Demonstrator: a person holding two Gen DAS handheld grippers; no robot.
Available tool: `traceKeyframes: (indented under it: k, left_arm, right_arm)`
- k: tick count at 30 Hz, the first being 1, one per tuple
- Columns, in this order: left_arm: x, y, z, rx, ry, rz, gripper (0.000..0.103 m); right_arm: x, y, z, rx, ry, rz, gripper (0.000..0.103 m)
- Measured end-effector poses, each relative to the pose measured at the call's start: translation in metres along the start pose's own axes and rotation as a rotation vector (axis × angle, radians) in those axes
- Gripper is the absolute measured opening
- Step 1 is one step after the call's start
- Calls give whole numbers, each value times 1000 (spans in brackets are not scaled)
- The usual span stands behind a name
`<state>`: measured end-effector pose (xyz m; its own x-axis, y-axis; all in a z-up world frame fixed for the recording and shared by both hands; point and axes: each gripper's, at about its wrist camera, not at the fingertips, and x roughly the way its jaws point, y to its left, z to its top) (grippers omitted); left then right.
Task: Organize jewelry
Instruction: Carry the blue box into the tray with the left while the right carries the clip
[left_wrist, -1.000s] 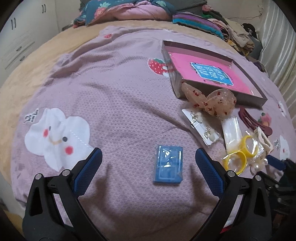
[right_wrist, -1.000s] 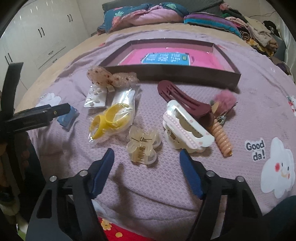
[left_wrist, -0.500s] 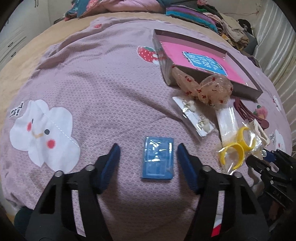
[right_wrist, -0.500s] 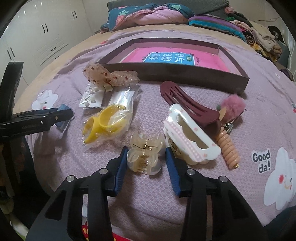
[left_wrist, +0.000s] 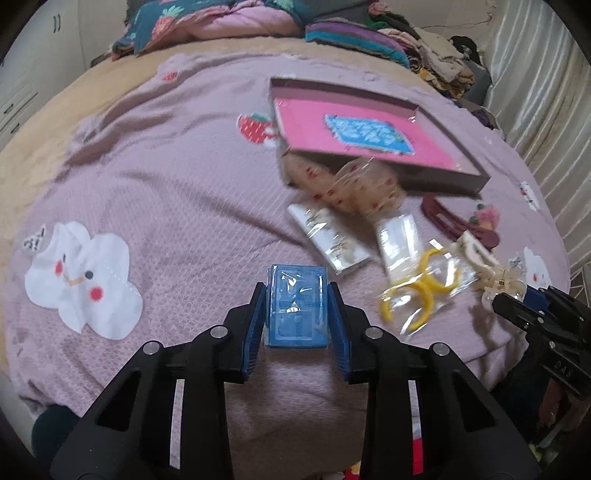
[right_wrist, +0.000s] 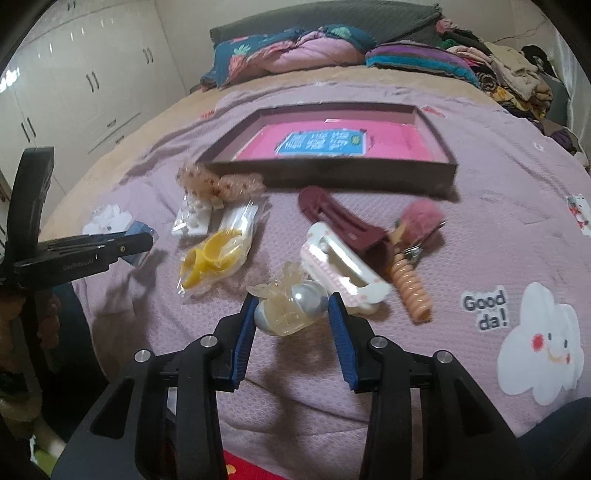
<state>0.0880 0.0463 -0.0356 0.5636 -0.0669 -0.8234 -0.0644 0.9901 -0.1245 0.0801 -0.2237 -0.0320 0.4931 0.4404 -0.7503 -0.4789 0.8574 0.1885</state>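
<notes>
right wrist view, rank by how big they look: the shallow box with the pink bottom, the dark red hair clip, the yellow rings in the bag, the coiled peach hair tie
1. shallow box, largest though farthest away.
2. dark red hair clip.
3. yellow rings and coiled peach hair tie: look alike in size, so not ranked.

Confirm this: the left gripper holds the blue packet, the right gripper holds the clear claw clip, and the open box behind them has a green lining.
One detail is wrong: the open box has a pink lining, not green, as the right wrist view shows. The left gripper does hold the blue packet, and the right gripper the clear claw clip.

Dim, soft indoor light; faint shadows; motion blur mid-frame; strong fisheye bending, dark vignette corners.
</notes>
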Motion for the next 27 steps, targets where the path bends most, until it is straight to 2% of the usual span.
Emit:
traceKeyframes:
  k: [6, 16, 27]
  left_arm:
    - [-11, -20, 20, 34, -40, -11, 25]
    - [-8, -58, 64, 72, -86, -41, 25]
    - [10, -85, 105, 93, -96, -54, 25]
  right_arm:
    - [-20, -18, 9, 36, -58, -18, 38]
    - [-49, -59, 46, 78, -177, -71, 38]
    - [-46, -89, 97, 103, -247, -91, 38]
